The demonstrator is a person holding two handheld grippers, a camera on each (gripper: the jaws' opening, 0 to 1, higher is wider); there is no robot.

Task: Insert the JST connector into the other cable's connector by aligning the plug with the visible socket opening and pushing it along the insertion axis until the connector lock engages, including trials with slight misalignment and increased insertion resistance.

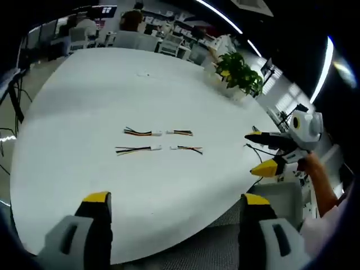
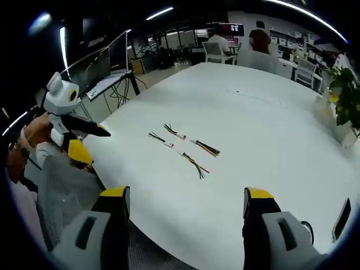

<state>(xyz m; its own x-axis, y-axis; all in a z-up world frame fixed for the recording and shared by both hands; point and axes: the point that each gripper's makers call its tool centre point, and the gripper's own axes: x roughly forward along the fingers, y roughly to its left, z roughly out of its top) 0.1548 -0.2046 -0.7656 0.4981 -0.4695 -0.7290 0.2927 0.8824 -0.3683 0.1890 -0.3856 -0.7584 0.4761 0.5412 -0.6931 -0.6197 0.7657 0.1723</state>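
Four short JST cables lie unmated on the white table; two facing pairs, white connectors nearly touching.

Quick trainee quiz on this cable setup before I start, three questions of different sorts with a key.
1. True or false: the left gripper already grips a cable.
2. How many short cable pieces lie on the white table?
3. The right gripper has its jaws: A) open, B) shut on a connector, C) shut on nothing.

Key: 1 false, its jaws are open and hold nothing. 2 four, in two pairs with connectors facing each other. 3 A.
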